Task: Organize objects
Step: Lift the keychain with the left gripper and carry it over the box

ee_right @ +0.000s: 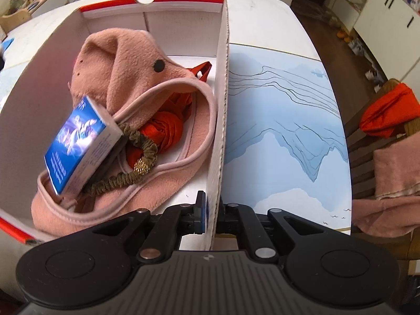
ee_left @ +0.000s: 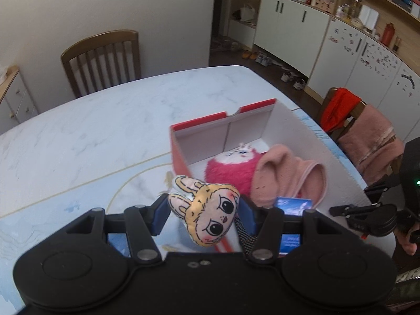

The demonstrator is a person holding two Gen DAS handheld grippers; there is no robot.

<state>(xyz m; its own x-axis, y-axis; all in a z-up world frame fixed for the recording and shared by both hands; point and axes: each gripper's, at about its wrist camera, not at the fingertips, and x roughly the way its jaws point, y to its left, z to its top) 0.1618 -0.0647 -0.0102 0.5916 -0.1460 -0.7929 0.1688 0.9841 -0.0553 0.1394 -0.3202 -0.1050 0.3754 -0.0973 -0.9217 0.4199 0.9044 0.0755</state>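
Observation:
My left gripper (ee_left: 203,214) is shut on a small flat plush doll (ee_left: 207,215) with a yellow hood and big eyes, held above the table in front of the red and white cardboard box (ee_left: 199,126). Inside the box lie a pink furry toy (ee_left: 231,168), a pink fleece hat (ee_left: 286,176) and a blue card box (ee_left: 294,206). My right gripper (ee_right: 212,214) is shut on the box's right wall (ee_right: 221,105), one finger inside, one outside. The right wrist view shows the pink hat (ee_right: 131,60), blue card box (ee_right: 78,144), a brown scrunchie (ee_right: 136,155) and red cloth (ee_right: 168,128).
The box stands on a white marble table (ee_left: 92,120) with a blue mountain-print mat (ee_right: 278,120). A wooden chair (ee_left: 102,60) is at the far side. Another chair with pink and red cloth (ee_left: 367,136) stands at the right. Cabinets and shelves line the far wall.

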